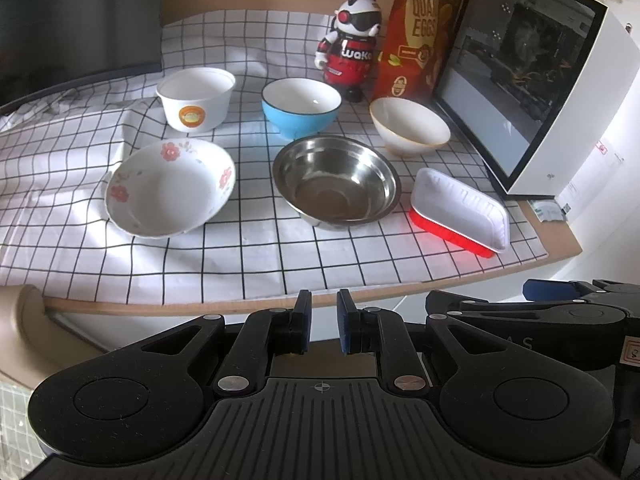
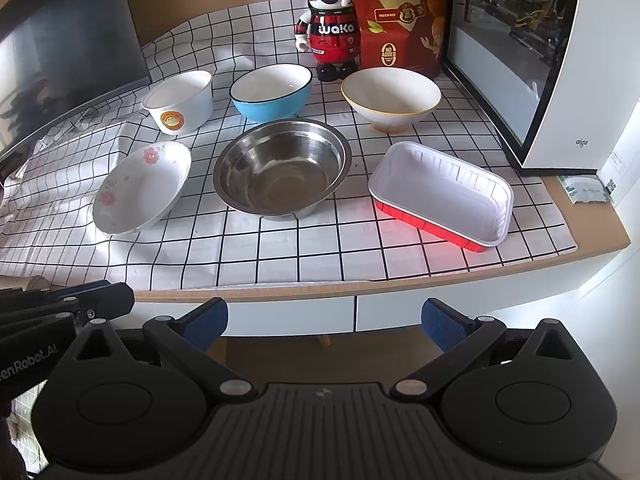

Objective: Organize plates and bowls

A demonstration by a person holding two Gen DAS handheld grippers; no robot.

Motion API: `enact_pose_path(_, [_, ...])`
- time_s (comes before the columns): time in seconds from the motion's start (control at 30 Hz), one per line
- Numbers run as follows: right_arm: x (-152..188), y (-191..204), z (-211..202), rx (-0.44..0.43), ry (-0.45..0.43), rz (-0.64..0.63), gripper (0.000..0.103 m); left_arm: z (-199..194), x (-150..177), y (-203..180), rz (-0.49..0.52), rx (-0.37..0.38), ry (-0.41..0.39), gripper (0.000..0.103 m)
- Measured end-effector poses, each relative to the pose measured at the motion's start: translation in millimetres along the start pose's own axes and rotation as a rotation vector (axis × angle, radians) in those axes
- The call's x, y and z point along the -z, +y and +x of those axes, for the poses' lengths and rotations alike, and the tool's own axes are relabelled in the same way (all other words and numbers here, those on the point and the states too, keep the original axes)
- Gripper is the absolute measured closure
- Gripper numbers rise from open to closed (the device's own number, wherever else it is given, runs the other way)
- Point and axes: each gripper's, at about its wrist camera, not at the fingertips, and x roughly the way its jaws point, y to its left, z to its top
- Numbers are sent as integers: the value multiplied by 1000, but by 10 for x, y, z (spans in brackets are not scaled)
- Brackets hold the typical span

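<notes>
Both units hovered off the front edge of the bench [image 2: 592, 236], short of the checked cloth [image 2: 280, 256], nothing held. Left hand-held gripper [image 1: 324, 322] had its blue pads [image 1: 305, 320] at a narrow gap, not touching. Right hand-held gripper [image 2: 324, 326] was spread wide.

Landmark: steel bowl [image 2: 280, 168], upright, mid-cloth.
- Floral bowl [image 2: 140, 188] sat just left of it, tilted, a small gap between them.
- Red foil tray [image 2: 444, 192] with white lining sat right of it, apart, angled to the bench edge.
- Blue bowl [image 2: 272, 92] sat right behind it, rims near; contact could not be told.
- White paper bowl [image 2: 180, 102] with orange logo sat behind-left.
- White bowl with gold rim [image 2: 390, 98] sat behind-right.

All six were separate, none stacked. Behind the back row: panda figure [image 2: 330, 24], quail eggs bag [image 2: 396, 12]. White PC case [image 2: 560, 60] stood far right of the steel bowl.
</notes>
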Motion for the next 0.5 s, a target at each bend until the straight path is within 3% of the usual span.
enact_pose_path(0.5, [22, 0, -1, -2, 3, 2, 0, 10, -4, -13, -3, 1, 8, 86])
